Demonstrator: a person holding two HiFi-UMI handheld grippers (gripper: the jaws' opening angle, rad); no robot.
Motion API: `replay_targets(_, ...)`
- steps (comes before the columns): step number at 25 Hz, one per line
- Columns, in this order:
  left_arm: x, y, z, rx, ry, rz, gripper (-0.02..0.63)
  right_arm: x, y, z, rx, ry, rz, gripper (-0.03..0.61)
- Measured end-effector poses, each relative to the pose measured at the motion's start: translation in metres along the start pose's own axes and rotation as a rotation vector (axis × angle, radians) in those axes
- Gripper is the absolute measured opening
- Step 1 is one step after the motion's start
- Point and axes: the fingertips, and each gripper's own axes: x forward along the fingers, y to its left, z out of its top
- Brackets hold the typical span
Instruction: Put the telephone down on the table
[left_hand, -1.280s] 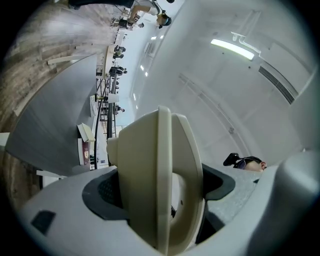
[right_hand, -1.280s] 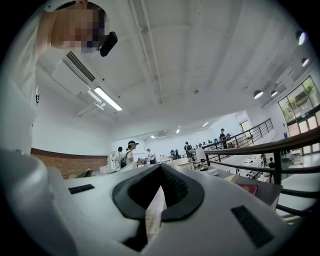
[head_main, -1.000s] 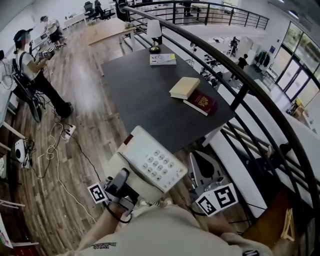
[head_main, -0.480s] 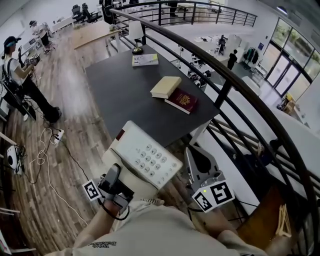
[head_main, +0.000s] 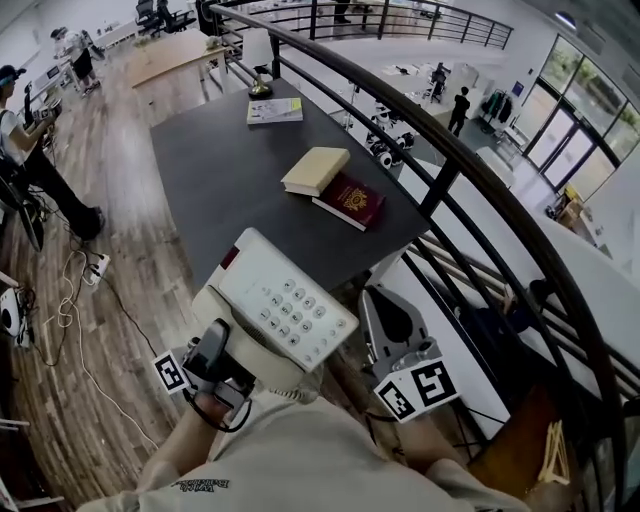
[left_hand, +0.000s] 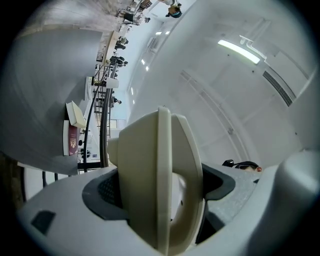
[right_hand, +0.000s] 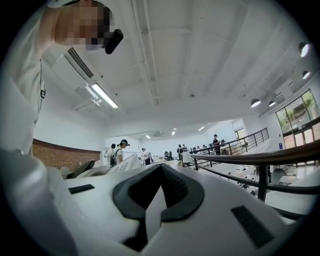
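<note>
A cream telephone (head_main: 280, 308) with a grey keypad is held in the air over the near edge of the dark table (head_main: 215, 165). My left gripper (head_main: 226, 348) is shut on its near left side. In the left gripper view the telephone's cream edge (left_hand: 162, 165) stands upright between the jaws of the left gripper (left_hand: 161, 192). My right gripper (head_main: 386, 302) hangs to the right of the telephone, apart from it. The right gripper (right_hand: 160, 167) has its pads together with nothing between them.
On the table lie a beige book (head_main: 315, 170), a red booklet (head_main: 350, 201), a further book (head_main: 274, 110) and a lamp (head_main: 258, 62) at the far end. A black railing (head_main: 455, 165) runs along the right. A person (head_main: 20, 120) and cables (head_main: 75, 290) are on the wooden floor at the left.
The telephone and both grippers have come closer to the table's near edge, and the telephone now overlaps it. The left gripper's hold is unchanged and the right stays shut.
</note>
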Motion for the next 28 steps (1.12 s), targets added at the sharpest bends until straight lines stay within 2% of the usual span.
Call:
replay_targets(3, 0.022, 0.025, 0.015, -0.013, -0.003, -0.006, 0.433, 0.025, -0.023, -0.007, -0.01, 0.006, 0.002, 0.002)
replay_targets(8, 0.058, 0.072, 0.038, -0.047, -0.003, 0.031, 0.433, 0.054, -0.071, -0.018, 0.046, 0.023, -0.046, 0.002)
replay_targets(19, 0.12, 0.137, 0.071, -0.094, 0.008, 0.056, 0.433, 0.106, -0.147, -0.026, 0.052, 0.069, -0.117, 0.002)
replay_targets(25, 0.159, 0.168, 0.097, -0.085, 0.039, 0.051, 0.433, 0.155, -0.187, -0.028, 0.025, 0.114, -0.108, 0.002)
replay_targets(28, 0.183, 0.185, 0.116, -0.093, 0.04, 0.046, 0.433, 0.188, -0.21, -0.016, 0.017, 0.091, -0.105, 0.002)
